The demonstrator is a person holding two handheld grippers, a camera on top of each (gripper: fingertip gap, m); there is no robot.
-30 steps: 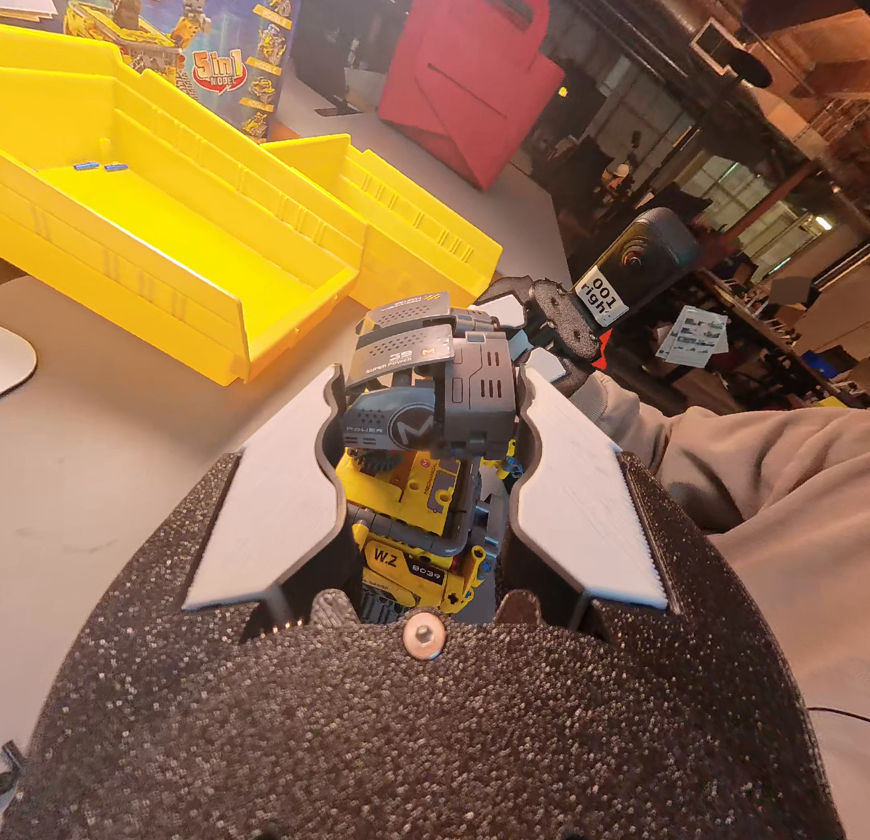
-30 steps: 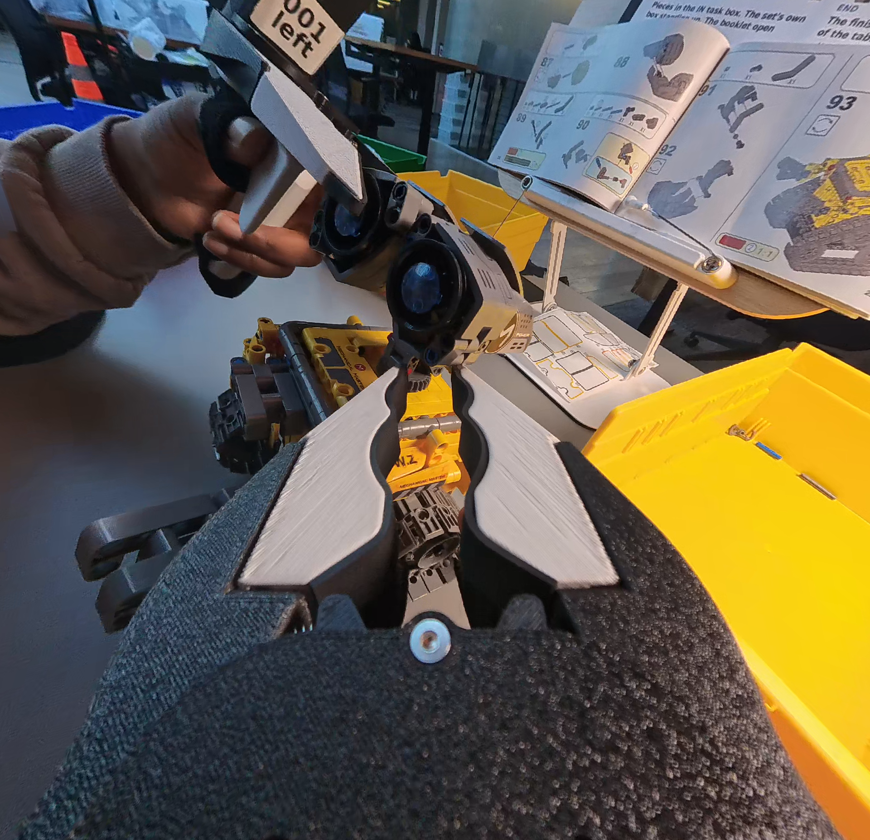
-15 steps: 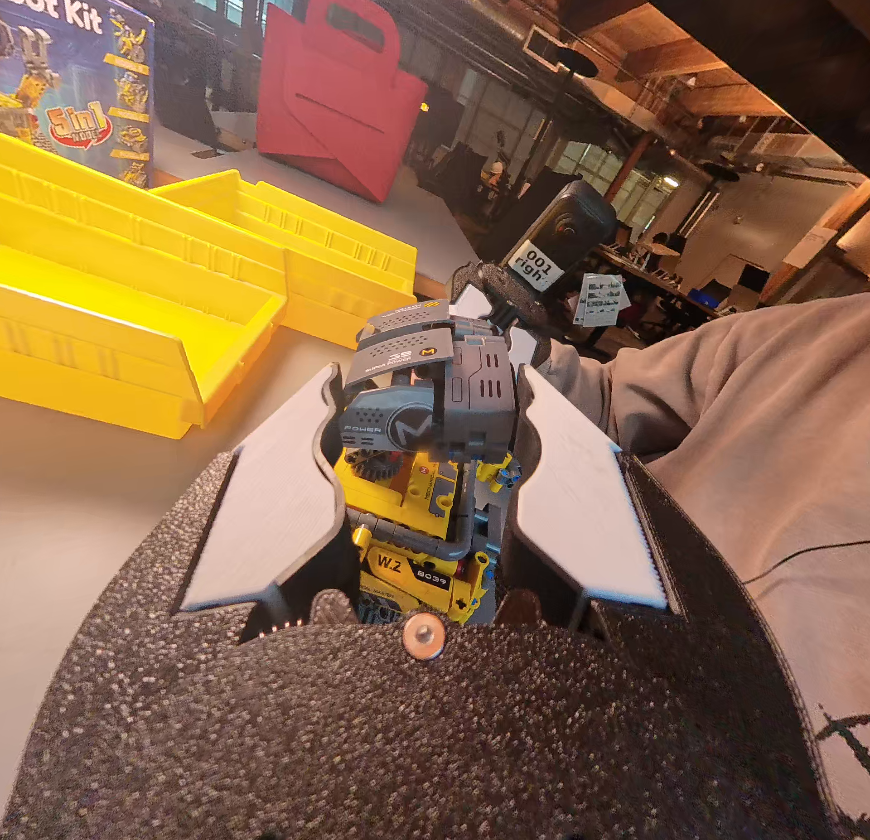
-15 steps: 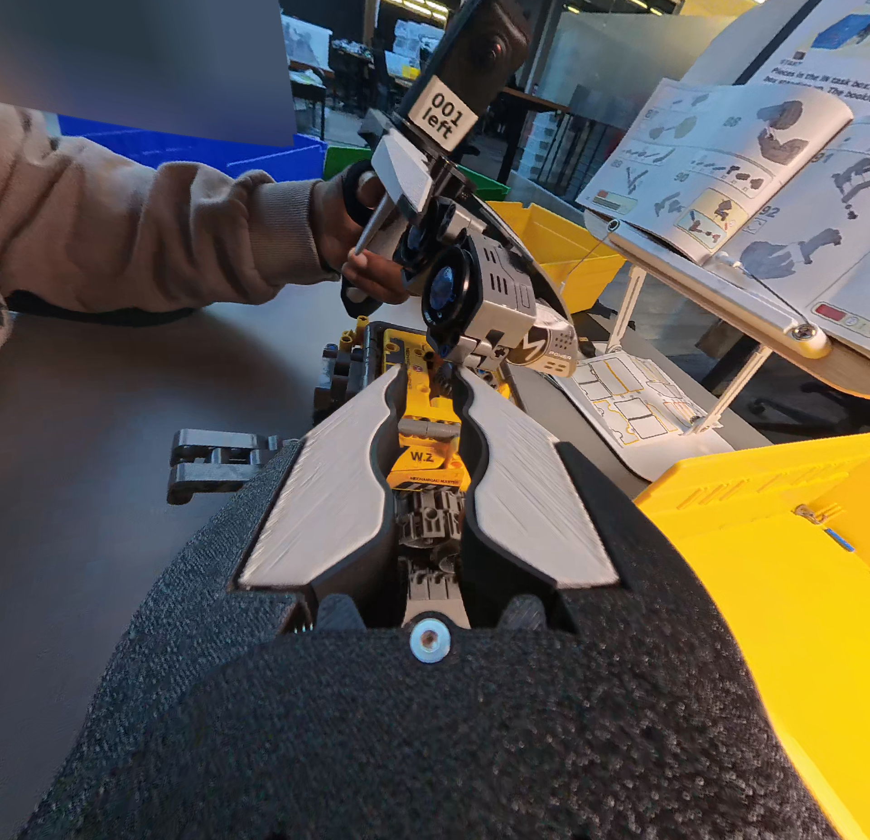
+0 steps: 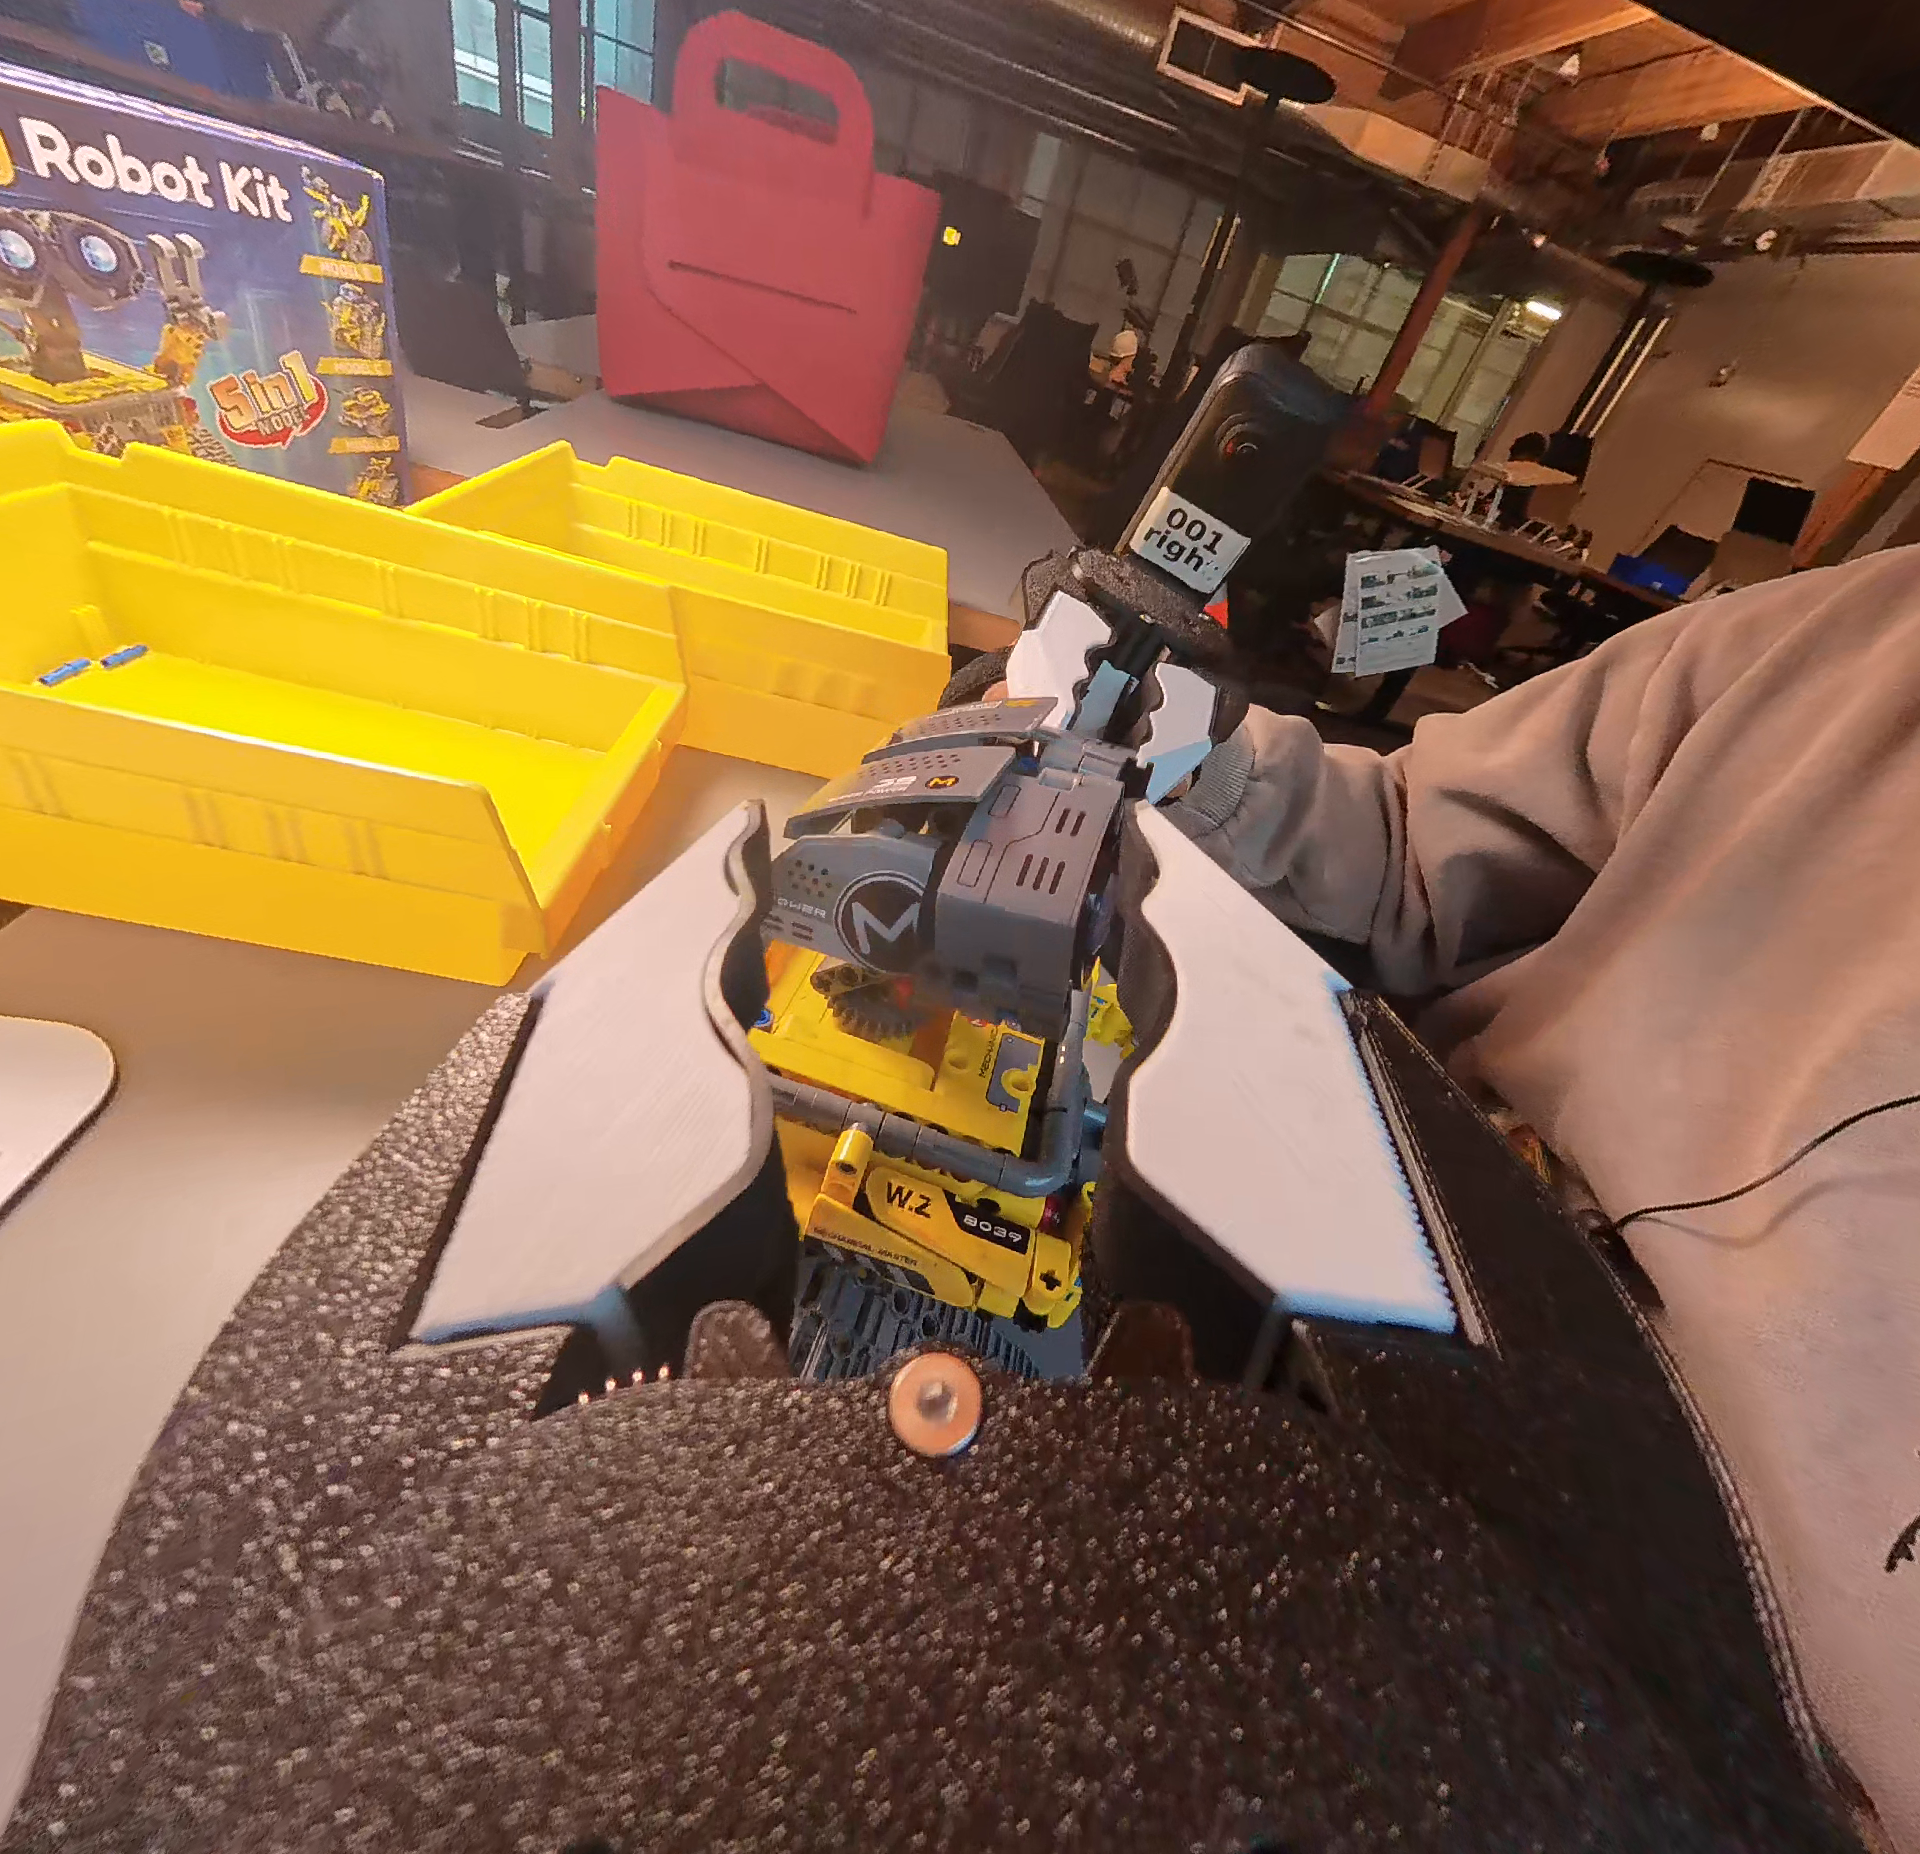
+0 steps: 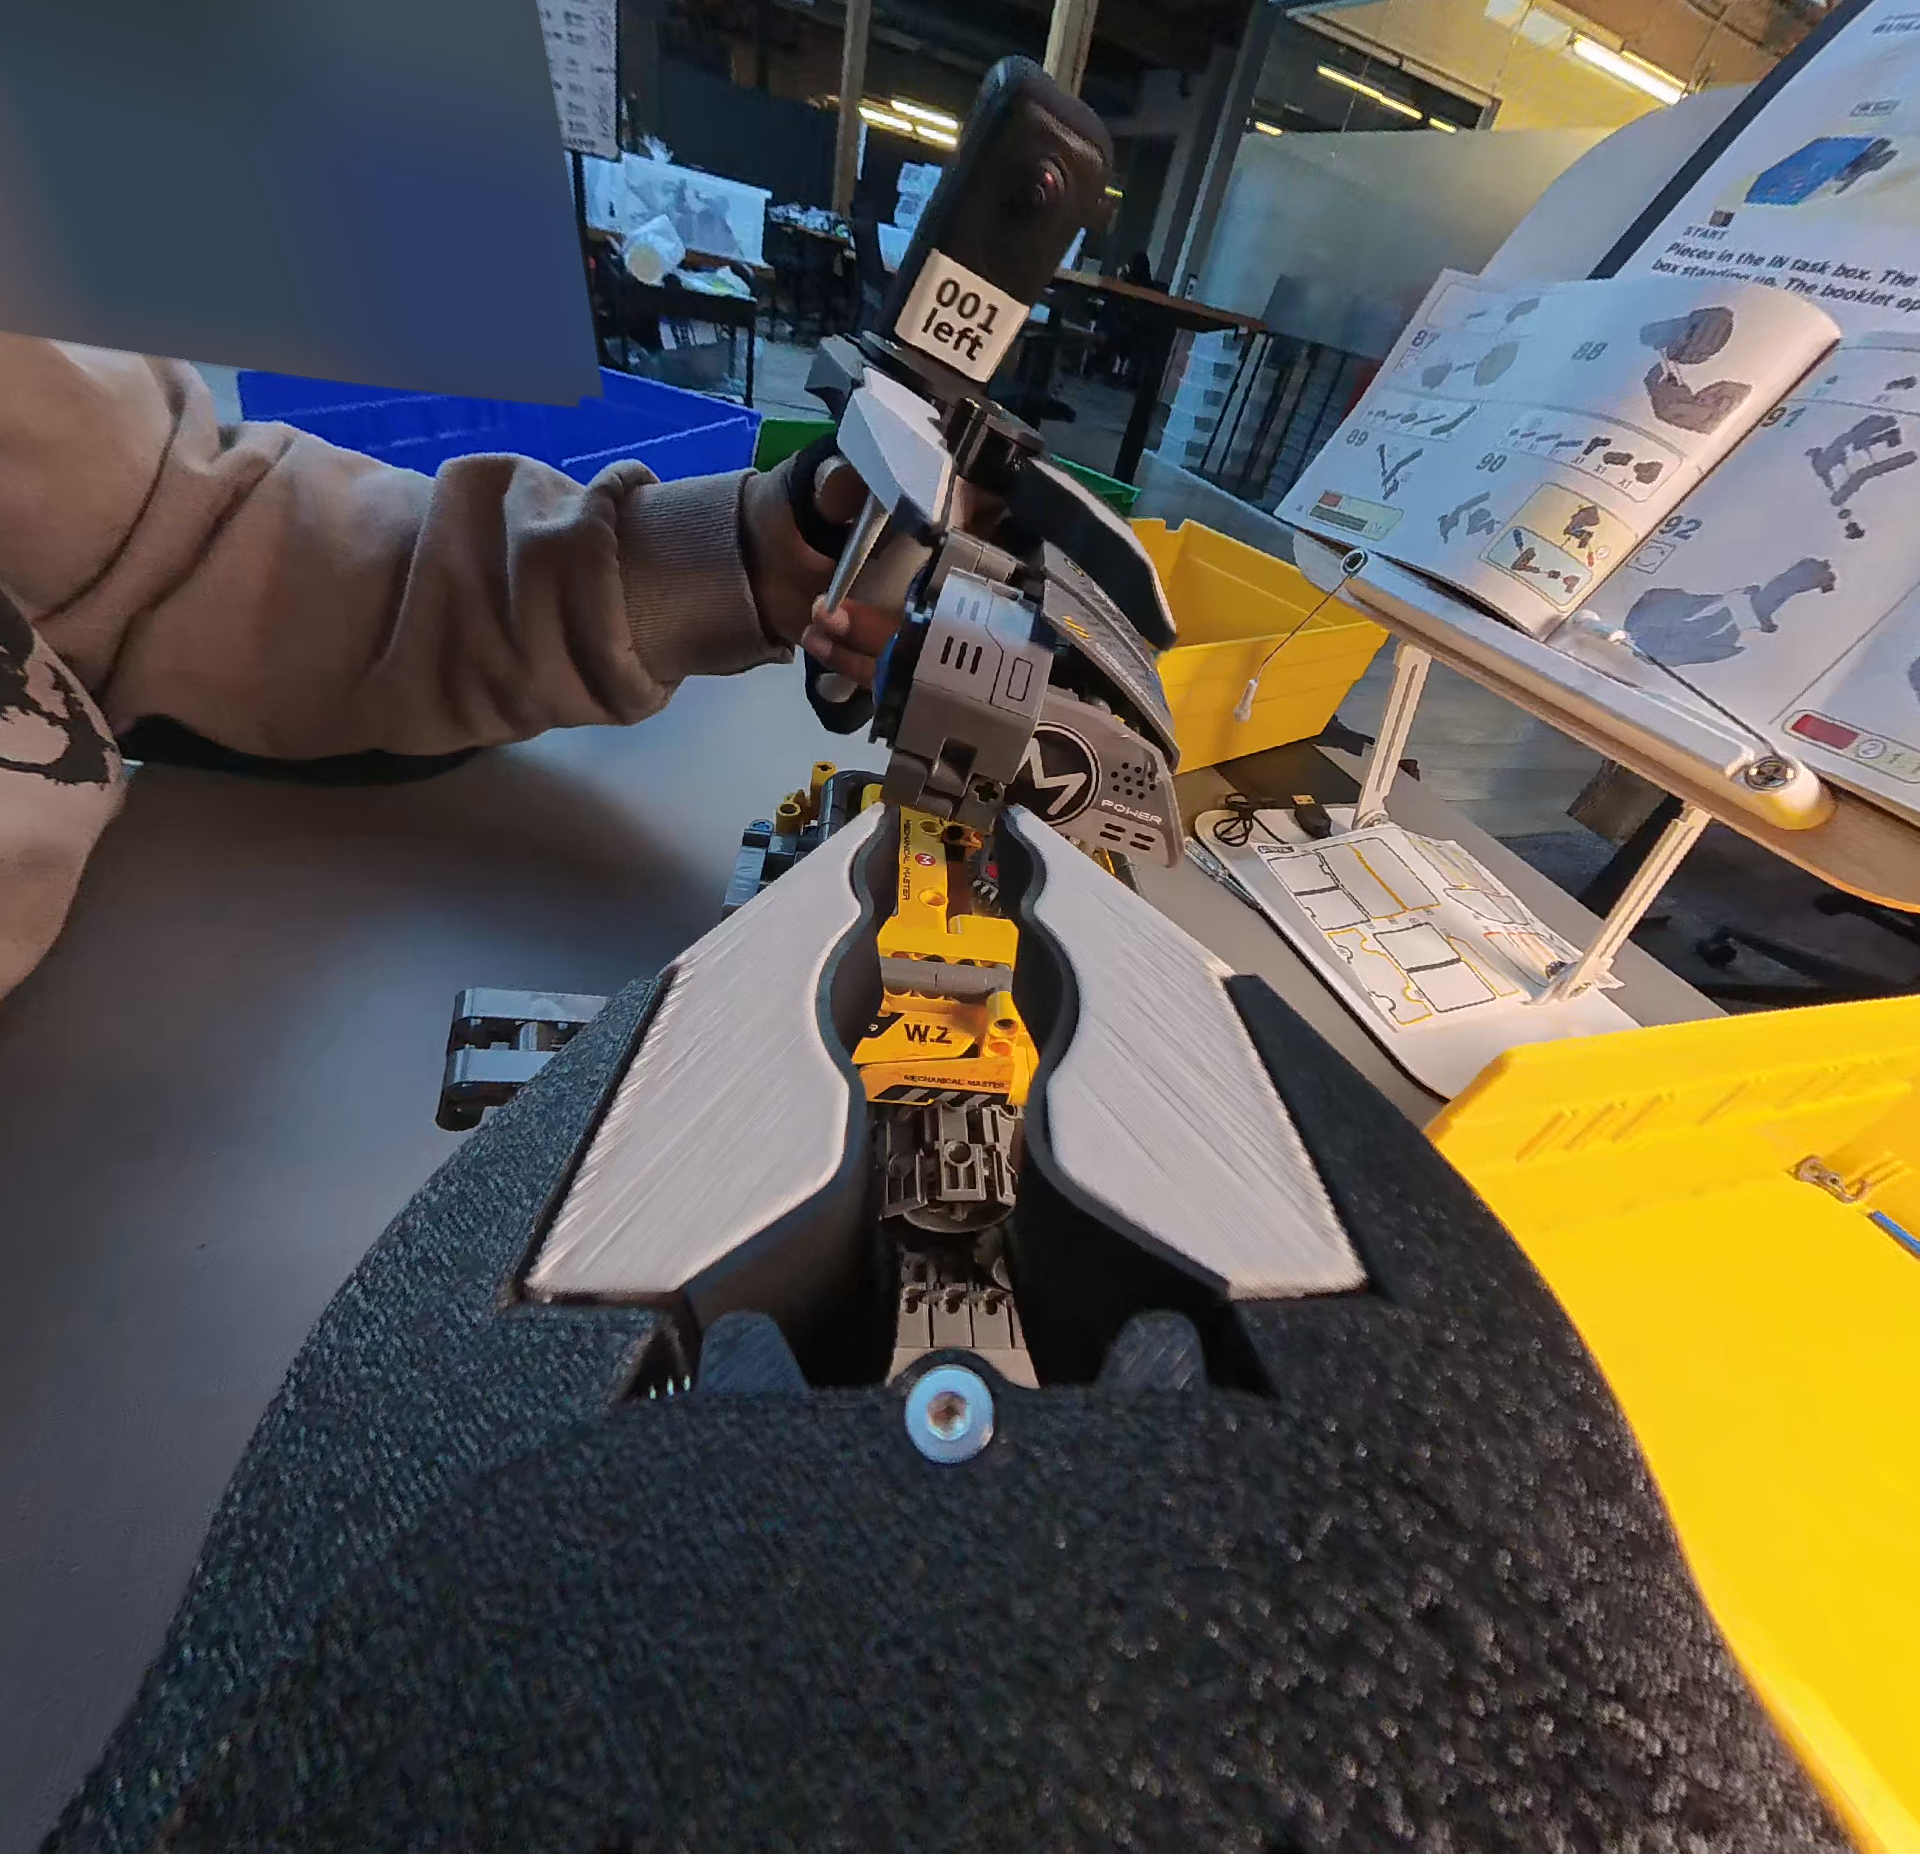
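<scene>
the left tongs (image 5: 940, 869) are closed about the grey head (image 5: 966, 869) of a yellow and grey brick-built robot model (image 5: 925, 1108), their pale fingers (image 5: 644, 1056) pressed to either side of it. the right tongs (image 6: 945, 848) come at the same model from the opposite side, drawn in narrow about the neck just under the head, with the yellow body showing in the slot between the fingers; whether they truly pinch it i cannot tell. the model stands on the grey worktop (image 5: 208, 1129), between the two tools. a loose grey track piece (image 6: 509, 1035) lies on the worktop just left of the right tongs. yellow bins (image 5: 312, 724) sit beyond, with a kit box (image 5: 197, 287) and a red bag (image 5: 758, 266) behind them. an open instruction booklet (image 6: 1621, 454) rests on a stand, a loose printed sheet (image 6: 1403, 931) beneath it.
</scene>
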